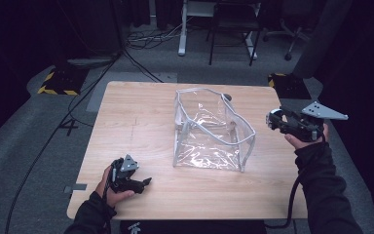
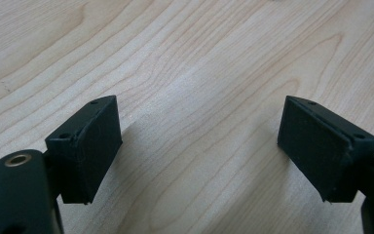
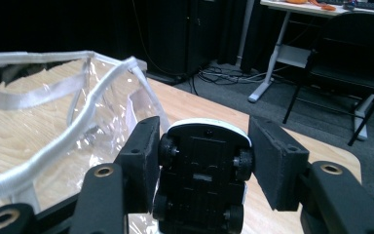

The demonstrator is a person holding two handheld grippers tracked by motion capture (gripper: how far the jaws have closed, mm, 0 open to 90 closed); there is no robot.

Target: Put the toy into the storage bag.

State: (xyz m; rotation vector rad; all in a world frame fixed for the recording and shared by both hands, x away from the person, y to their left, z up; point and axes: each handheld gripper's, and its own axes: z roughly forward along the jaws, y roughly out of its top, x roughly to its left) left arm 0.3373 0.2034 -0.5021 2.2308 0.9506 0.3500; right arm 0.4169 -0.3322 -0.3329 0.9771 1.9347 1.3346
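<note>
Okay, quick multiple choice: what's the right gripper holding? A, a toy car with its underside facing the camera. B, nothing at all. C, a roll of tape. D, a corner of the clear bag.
A: in the right gripper view, the right gripper has its pads pressed on both sides of a small toy car, black chassis and wheels showing, beside the clear bag.

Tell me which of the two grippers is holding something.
The right gripper, raised beside the clear bag: its jaws clamp a small toy car, underside showing. The left gripper rests low over the table, jaws apart with nothing between them.
</note>
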